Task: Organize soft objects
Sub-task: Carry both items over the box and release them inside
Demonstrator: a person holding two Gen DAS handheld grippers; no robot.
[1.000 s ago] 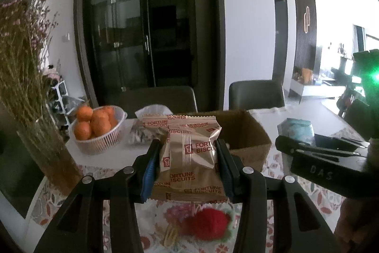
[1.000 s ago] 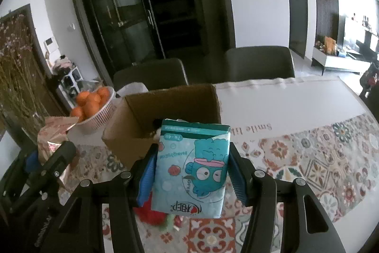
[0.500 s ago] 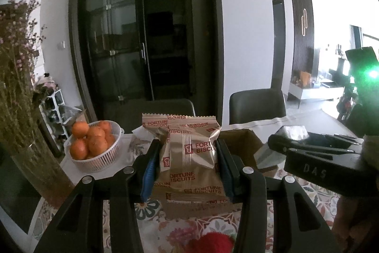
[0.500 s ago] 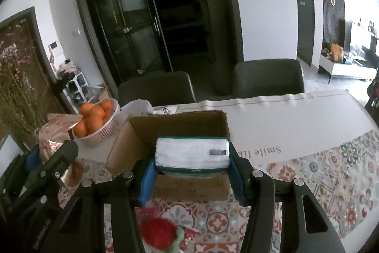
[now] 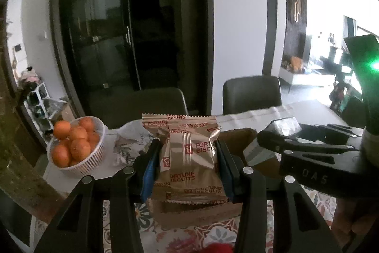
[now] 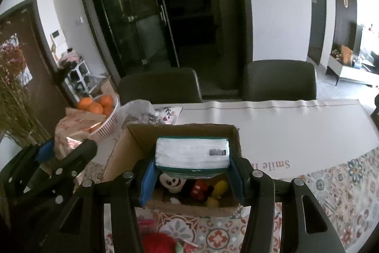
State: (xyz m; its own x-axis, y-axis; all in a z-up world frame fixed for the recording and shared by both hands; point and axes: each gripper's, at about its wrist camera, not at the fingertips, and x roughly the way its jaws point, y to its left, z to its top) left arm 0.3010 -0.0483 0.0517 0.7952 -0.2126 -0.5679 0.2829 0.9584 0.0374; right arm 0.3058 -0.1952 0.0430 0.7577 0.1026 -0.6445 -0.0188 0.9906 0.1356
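Note:
My left gripper point(image 5: 187, 167) is shut on a tan Fortune Biscuits packet point(image 5: 189, 158), held upright in front of the cardboard box point(image 5: 239, 141). My right gripper point(image 6: 191, 172) is shut on a teal-and-white tissue pack point(image 6: 191, 152), tilted flat over the open cardboard box point(image 6: 182, 132). Inside the box lies a Mickey Mouse plush point(image 6: 184, 184). A red strawberry plush point(image 6: 158, 242) lies on the tablecloth below the right gripper and shows at the bottom of the left wrist view point(image 5: 218, 248). The biscuit packet also shows in the right wrist view point(image 6: 75, 125).
A white basket of oranges point(image 5: 75, 146) stands at the left, with a crumpled white bag point(image 5: 128, 144) beside it. Dried flowers point(image 6: 14, 91) rise at the far left. Two dark chairs point(image 6: 279, 80) stand behind the table. The patterned tablecloth point(image 6: 331, 186) spreads to the right.
My right gripper has moved forward over the box and tipped the tissue pack flat. My left gripper has risen and moved nearer the box with the biscuit packet.

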